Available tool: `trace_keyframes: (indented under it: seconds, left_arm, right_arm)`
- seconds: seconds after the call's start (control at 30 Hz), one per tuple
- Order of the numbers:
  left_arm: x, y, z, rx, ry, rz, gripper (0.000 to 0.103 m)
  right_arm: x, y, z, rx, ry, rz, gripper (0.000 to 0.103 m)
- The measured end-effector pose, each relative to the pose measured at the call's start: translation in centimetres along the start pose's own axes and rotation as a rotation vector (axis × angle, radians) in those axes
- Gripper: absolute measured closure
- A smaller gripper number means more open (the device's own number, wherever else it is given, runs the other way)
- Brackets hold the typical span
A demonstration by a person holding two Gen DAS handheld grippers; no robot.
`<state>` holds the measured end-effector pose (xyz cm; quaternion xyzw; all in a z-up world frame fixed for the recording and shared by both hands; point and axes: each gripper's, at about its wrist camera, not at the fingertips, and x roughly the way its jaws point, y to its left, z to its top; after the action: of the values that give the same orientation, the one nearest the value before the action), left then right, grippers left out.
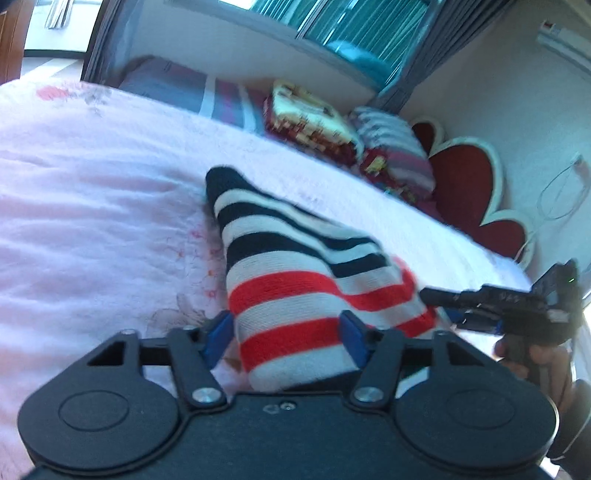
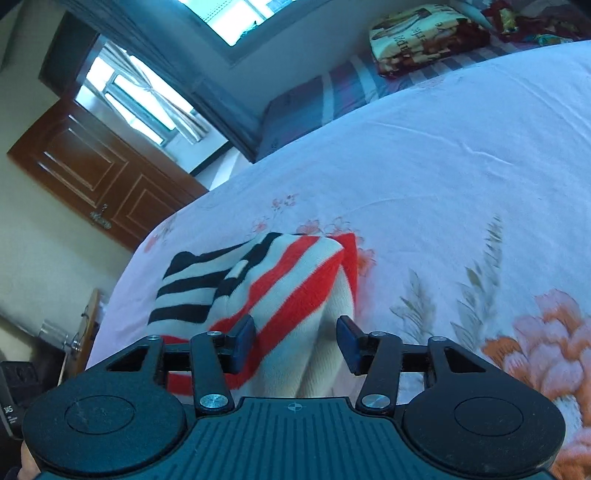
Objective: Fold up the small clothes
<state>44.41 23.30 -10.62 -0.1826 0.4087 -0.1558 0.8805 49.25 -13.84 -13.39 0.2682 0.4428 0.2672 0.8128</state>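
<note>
Folding looks midway: the striped knit garment (image 1: pixel 295 280) lies bunched and doubled on the near part of the pink floral bedspread (image 1: pixel 92 206). The left gripper (image 1: pixel 288 338) and right gripper (image 2: pixel 295 341) each straddle its near end, pads apart, seemingly not pinching. Next, each must clamp an edge.

Daylight is pouring in from the bright, blown-out window (image 2: pixel 229 18) at the far side, lighting the pale pink floral bedspread (image 1: pixel 92 177) evenly and casting only soft shadows. Motion blur is smearing the striped knitted garment (image 1: pixel 295 288) and far pillows in the left wrist view. Fisheye distortion is bending the brown wooden door (image 2: pixel 92 173) and the walls at the edges.
</note>
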Motion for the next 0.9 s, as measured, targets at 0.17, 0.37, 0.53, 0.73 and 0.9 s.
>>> trace_keyframes:
  seconds: [0.17,0.37,0.53,0.73,0.9]
  left_arm:
    - [1.1,-0.8,-0.8,0.102,0.014,0.089,0.039]
    - [0.5,-1.3,-1.1,0.091,0.013,0.128,0.033]
    - [-4.4,-3.6,-2.5,0.143,-0.06,0.104,0.04]
    - [-4.4,-5.8,-5.9,0.239,-0.001,0.183,0.039]
    - [-4.2,-4.9,-6.7,0.195,-0.016,0.188,0.034]
  right_arm:
    - [0.9,1.7,-0.4,-0.245,-0.019,-0.102,0.093]
    - [0.7,2.7,-1.0,-0.309,-0.012,-0.215,0.093]
    - [-4.0,6.2,-3.4,-0.417,-0.072,-0.163,0.093]
    - [-3.8,7.9,-8.2,-0.506,0.018,-0.173,0.093]
    - [-1.7,6.2,-9.0,-0.484,0.037,-0.246,0.094]
